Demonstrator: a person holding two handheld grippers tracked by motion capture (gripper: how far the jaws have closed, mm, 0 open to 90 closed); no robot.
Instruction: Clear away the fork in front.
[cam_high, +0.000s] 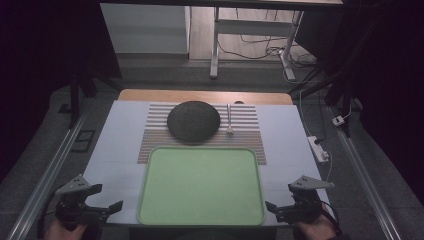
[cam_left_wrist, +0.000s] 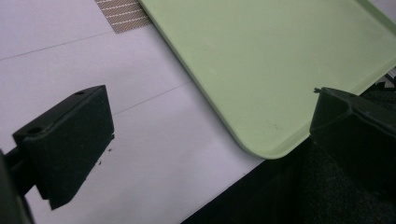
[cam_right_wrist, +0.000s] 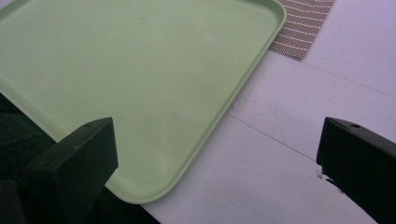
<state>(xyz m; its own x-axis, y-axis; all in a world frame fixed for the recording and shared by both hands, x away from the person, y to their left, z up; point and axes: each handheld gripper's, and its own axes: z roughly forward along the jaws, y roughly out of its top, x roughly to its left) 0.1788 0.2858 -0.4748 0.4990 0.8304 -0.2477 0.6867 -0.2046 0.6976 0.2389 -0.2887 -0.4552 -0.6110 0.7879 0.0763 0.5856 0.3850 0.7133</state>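
Green tray (cam_high: 200, 185) near edge overhangs table; hands cropped

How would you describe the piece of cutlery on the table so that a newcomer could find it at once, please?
Start at the green tray; behind it lies a striped placemat. On the mat, right of the dark round plate, lies a fork, the one slim, pale metal thing there.

A pale green tray (cam_high: 201, 186) lies on a white table (cam_high: 117, 145). Behind it, a brown placemat (cam_high: 245, 132) striped with white bands carries a dark grey, speckled round plate (cam_high: 193, 121) and a silver utensil (cam_high: 229, 120). The two grippers, left (cam_high: 112, 209) and right (cam_high: 272, 207), are black with grey top plates.
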